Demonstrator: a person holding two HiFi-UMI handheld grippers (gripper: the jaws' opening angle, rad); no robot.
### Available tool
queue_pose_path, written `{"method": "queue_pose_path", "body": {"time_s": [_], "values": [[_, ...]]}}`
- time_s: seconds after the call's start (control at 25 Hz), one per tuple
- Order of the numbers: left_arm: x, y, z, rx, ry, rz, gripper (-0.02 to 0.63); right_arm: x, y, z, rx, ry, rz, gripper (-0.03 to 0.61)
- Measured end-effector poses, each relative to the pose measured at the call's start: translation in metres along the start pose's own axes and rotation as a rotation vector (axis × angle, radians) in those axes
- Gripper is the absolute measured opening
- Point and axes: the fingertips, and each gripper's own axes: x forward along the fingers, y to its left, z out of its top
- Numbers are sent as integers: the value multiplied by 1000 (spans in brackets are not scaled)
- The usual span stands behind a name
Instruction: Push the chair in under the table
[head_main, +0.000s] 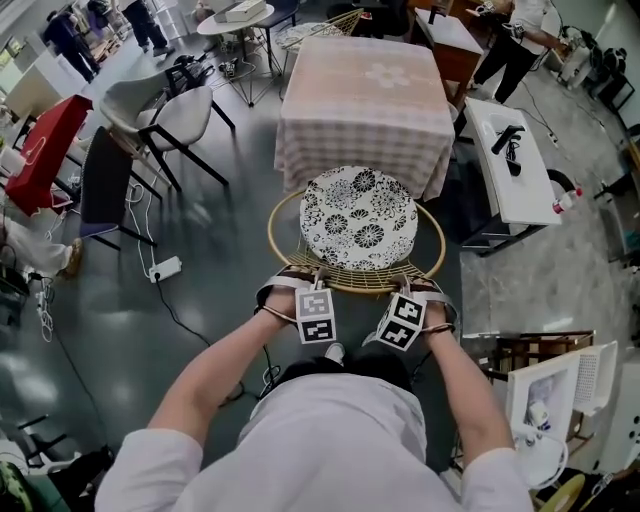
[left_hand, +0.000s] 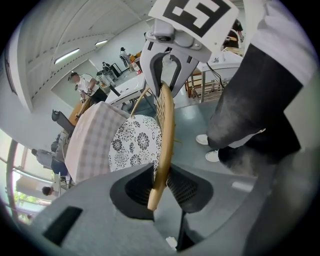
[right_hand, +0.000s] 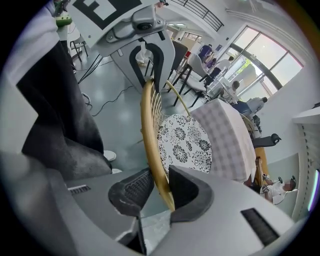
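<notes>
Nearest the head camera, the person's forearms (head_main: 235, 365) extended forward and down to the two tools. The left gripper (head_main: 297, 292) and the right gripper (head_main: 415, 295) were each clamped on the rattan rim (left_hand: 165, 130) of the chair (head_main: 350, 275). In each gripper view the rim passed between the two pads, and the opposite tool showed further along it. The rim ran crosswise between the hands, with one grip on each side of its middle, so neither hand was nearer. Beyond the rim lay the patterned seat cushion (head_main: 360, 218). Directly beyond that stood the table (head_main: 362, 100) under a checked cloth (head_main: 300, 150). The far edge of the seat met the cloth's hem in the head view, while most of the seat stood clear of the table. Judged from this layout, the push line ran straight away from the person, from both grips through the seat to the table.
</notes>
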Motion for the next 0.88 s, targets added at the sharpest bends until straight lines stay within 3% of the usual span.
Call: {"method": "queue_pose_path", "body": {"time_s": [0.88], "values": [[31,77,0,-36,30,28,89,30,-74,1,-6,-37,-7,75]]}}
